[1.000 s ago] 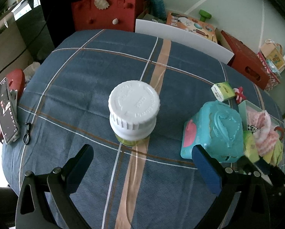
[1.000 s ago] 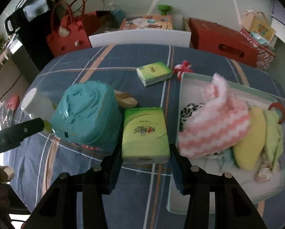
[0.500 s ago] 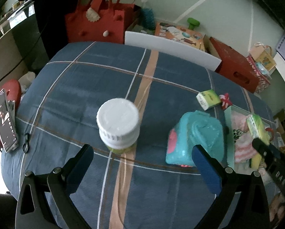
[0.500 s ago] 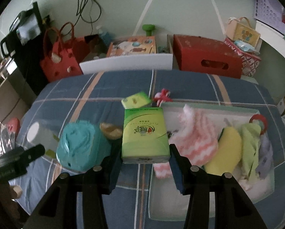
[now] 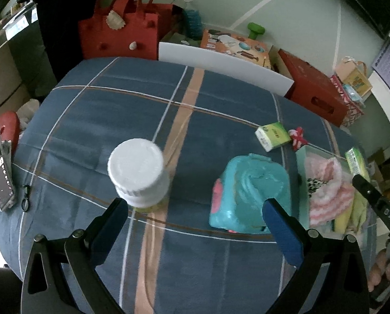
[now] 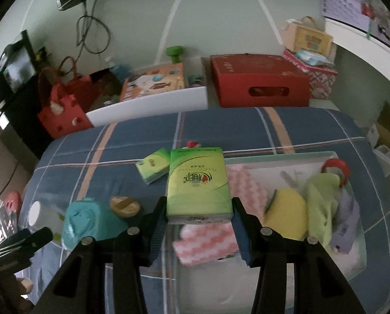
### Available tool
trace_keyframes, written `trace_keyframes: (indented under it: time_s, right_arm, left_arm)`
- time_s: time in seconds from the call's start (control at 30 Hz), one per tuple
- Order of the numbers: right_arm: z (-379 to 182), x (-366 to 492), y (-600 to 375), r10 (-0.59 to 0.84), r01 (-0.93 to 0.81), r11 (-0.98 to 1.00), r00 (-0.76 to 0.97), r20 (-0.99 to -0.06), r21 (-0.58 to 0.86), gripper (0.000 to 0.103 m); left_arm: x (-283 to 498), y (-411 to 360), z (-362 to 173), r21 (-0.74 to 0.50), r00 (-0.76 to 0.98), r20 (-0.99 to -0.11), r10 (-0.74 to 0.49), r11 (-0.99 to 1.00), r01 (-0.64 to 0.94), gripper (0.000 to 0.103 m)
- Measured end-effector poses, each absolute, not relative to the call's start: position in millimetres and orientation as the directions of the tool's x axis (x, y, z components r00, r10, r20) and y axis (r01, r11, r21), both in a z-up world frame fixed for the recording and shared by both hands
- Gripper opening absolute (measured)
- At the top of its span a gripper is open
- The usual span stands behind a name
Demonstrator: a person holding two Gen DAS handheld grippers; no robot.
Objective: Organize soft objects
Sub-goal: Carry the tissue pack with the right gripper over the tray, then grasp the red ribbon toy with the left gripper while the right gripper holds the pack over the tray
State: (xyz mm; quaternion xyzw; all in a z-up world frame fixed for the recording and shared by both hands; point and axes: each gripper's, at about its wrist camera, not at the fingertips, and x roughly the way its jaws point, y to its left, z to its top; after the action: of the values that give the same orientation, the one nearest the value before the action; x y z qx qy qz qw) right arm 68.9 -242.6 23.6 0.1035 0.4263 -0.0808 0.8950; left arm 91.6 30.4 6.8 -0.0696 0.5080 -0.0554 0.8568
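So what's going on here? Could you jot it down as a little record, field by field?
right gripper: shut on the green tissue pack, held above the table
left gripper: open, empty
tray: holds pink-white knit cloth, yellow soft item, light green cloth
on the tablecloth: white-lidded jar, teal soft cube, smaller tissue pack
likely next step: tissue pack probably goes into the tray
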Motion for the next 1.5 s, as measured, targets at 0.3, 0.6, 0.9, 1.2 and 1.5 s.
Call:
trace_keyframes:
  time_s: [0.3, 0.6, 0.9, 1.2, 1.5]
  right_arm:
    - [16, 58, -290, -0.126, 0.354, 0.927, 0.599, -0.791, 0.12, 0.05]
    - [17, 44, -327, -0.173, 0.445, 0.885, 0.591, -0.788, 0.139, 0.05]
    - [15, 36, -347, -0.181, 0.489, 0.856, 0.587, -0.789, 0.168, 0.05]
    - [8, 34, -363, -0.163, 0.509, 0.837, 0.583, -0.796, 0.201, 0.05]
    - [0, 31, -378, -0.158, 0.54, 0.811, 0.569, -0.807, 0.223, 0.05]
  left_arm:
    - [119, -6, 41, -0.143, 0.49, -0.853, -0.181, 0.983, 0.113, 0.102]
    - [191, -96, 20, -0.049, 0.3, -0.945, -0.13, 0.963, 0.265, 0.102]
    - [235, -153, -4, -0.079, 0.23, -0.965, -0.127, 0.975, 0.208, 0.102]
    - [263, -201, -48, -0.119, 0.147, -0.978, -0.148, 0.974, 0.193, 0.078]
    - [272, -231, -70, -0.101, 0.127, -0.983, -0.135, 0.964, 0.244, 0.039]
